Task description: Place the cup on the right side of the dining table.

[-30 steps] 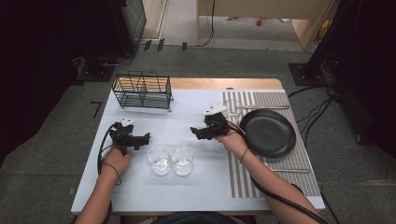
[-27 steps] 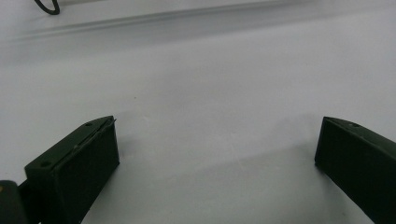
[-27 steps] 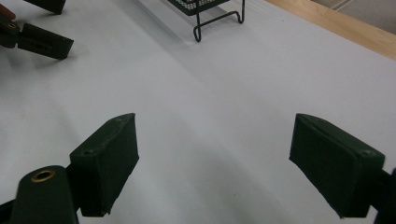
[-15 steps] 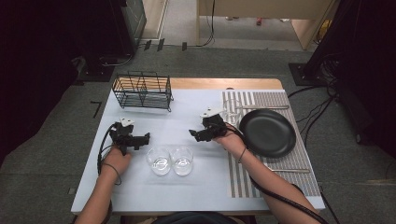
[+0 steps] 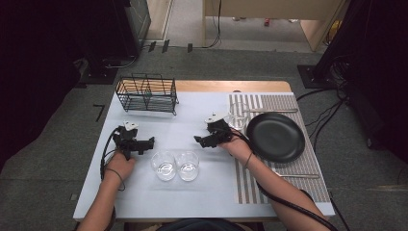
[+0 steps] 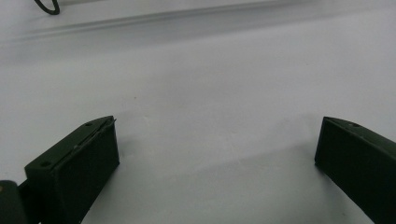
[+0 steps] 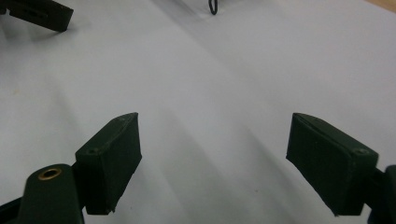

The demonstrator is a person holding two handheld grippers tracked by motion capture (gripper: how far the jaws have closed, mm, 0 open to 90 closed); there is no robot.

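A pale blue rectangular table top (image 5: 192, 115) has a strip of bare wood (image 5: 231, 86) along its far edge. At the far left corner stands a black wire dish rack (image 5: 146, 94), upright. On the right side lies a grey-and-white striped placemat (image 5: 248, 185), and a round black plate (image 5: 275, 137) rests flat on it. One slim silver utensil (image 5: 272, 110) lies just beyond the plate, another (image 5: 288, 175) on its near side. Grey carpet (image 5: 57, 144) surrounds the table, with dark cables (image 5: 327, 115) at the right.

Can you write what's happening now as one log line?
left gripper: jaws open, empty | right gripper: jaws just been closing, apart, nothing between | two front glasses: on table, untouched
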